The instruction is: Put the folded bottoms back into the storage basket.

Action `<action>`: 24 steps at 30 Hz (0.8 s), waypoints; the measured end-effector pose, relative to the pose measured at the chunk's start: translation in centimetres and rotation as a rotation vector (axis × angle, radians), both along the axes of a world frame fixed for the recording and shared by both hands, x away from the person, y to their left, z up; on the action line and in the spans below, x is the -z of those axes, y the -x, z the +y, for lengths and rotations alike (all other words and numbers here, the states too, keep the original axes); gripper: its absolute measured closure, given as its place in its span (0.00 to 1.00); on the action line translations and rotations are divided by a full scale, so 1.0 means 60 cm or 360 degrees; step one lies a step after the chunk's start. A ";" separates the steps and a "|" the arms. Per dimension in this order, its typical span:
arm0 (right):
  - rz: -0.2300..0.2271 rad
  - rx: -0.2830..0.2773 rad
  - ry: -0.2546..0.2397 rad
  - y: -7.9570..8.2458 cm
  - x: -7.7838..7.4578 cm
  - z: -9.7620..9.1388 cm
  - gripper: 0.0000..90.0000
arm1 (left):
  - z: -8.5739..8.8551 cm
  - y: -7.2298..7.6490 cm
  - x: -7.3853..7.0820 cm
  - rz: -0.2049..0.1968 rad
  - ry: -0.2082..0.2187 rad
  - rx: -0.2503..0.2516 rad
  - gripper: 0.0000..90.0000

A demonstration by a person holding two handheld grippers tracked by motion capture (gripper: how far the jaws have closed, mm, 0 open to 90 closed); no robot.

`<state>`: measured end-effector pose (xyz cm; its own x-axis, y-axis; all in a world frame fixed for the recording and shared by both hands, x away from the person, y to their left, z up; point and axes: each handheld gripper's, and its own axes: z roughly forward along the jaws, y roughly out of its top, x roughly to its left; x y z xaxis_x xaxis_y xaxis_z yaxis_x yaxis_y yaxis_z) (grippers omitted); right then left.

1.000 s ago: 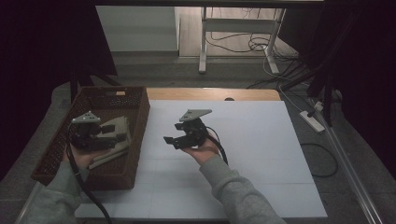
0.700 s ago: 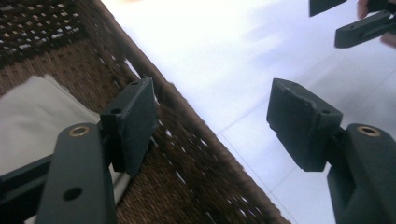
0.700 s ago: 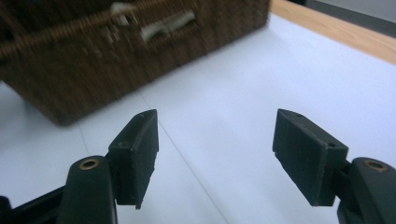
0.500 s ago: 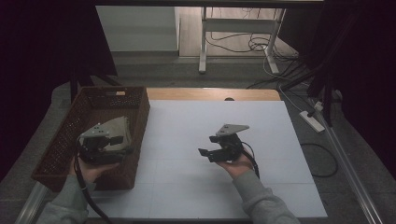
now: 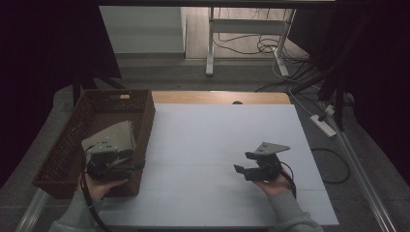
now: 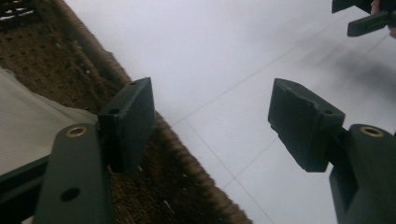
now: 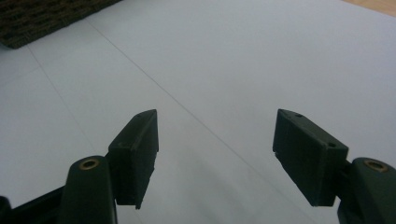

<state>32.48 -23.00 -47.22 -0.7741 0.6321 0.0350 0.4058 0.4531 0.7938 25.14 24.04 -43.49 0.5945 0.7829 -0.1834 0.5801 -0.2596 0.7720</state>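
A brown woven basket (image 5: 72,145) stands at the table's left with a folded beige cloth (image 5: 116,135) lying inside it. My left gripper (image 5: 124,162) hovers over the basket's near right corner, open, with nothing between its jaws. In the left gripper view the left gripper (image 6: 212,116) straddles the basket rim (image 6: 177,154), and the cloth (image 6: 28,126) lies to its left. My right gripper (image 5: 244,163) is held low over the white table surface (image 5: 212,140) at the near right, open and holding nothing. The right gripper view has the right gripper (image 7: 215,149) over bare white surface.
A strip of wooden table top (image 5: 217,96) shows beyond the white sheet. A corner of the basket (image 7: 42,18) sits far left in the right gripper view. Table legs and cables (image 5: 261,46) lie on the floor behind. A power strip (image 5: 325,124) rests off the right edge.
My right gripper has swept from the table's middle to the near right and sunk a little. My left gripper has drawn back toward the basket's near corner, uncovering the cloth.
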 end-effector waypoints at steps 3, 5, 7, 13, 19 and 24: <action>0.0003 0.0044 0.0006 0.007 0.003 -0.027 0.35 | -0.005 0.003 0.002 0.0000 -0.0010 0.0012 0.34; 0.0013 0.0070 0.0001 0.010 0.006 -0.045 0.35 | -0.007 0.005 0.005 0.0003 -0.0018 0.0009 0.33; 0.0008 0.0093 0.0012 0.012 0.008 -0.061 0.35 | -0.007 0.007 0.007 0.0002 -0.0019 0.0009 0.33; 0.0013 0.0122 0.0010 0.011 0.008 -0.080 0.35 | -0.003 0.018 0.011 -0.0012 -0.0006 0.0005 0.33; -0.0001 0.0104 0.0041 0.010 0.010 -0.078 0.35 | -0.003 0.021 0.012 -0.0018 -0.0002 0.0012 0.33; -0.0009 0.0102 0.0064 0.010 0.011 -0.077 0.35 | -0.007 0.022 0.012 -0.0021 -0.0006 0.0024 0.32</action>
